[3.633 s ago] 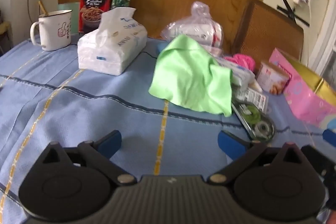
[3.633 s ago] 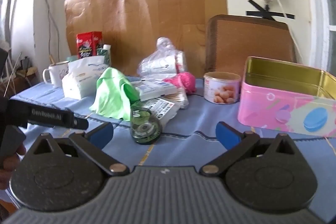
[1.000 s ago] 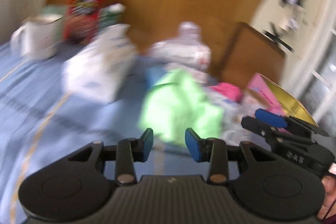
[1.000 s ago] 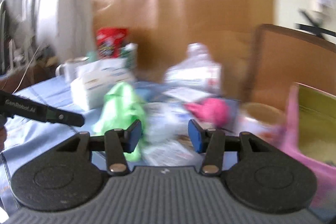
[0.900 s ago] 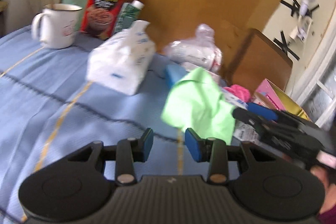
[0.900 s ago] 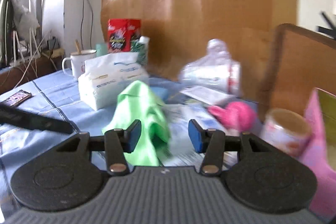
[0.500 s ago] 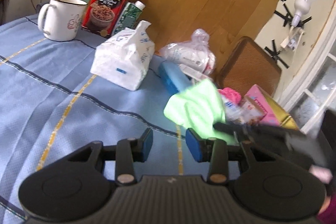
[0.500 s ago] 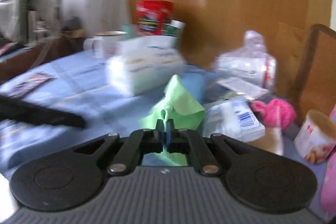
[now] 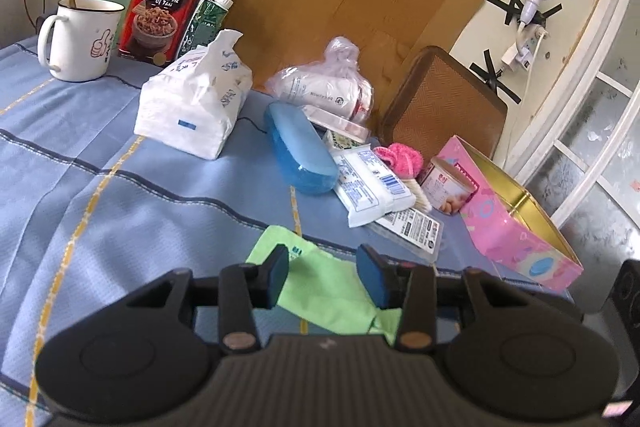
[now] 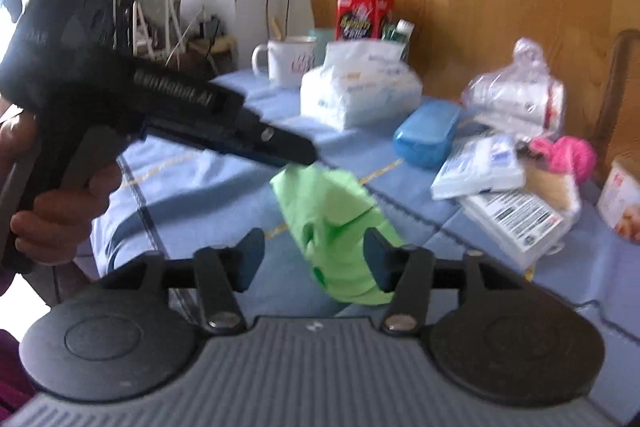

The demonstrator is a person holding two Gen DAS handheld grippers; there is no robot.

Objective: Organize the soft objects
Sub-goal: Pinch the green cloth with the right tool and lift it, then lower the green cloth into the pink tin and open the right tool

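Left wrist view: green cloth (image 9: 328, 287) crumpled on the blue tablecloth (image 9: 120, 187), near edge, between the spread fingers of the left gripper (image 9: 323, 277). Right gripper (image 10: 314, 259): spread, empty, cloth just ahead. Risk: a shallow pinch could snag the tablecloth. Open room lies left; packets (image 9: 370, 183) and pink tin (image 9: 516, 227) crowd the right.

Matte black grippers, ribbed grey base, blue pads (image 9: 276, 275), brass-looking screws. White lettering along the left gripper (image 10: 296, 153). Bare hand (image 10: 60, 203) on its grip, purple sleeve.
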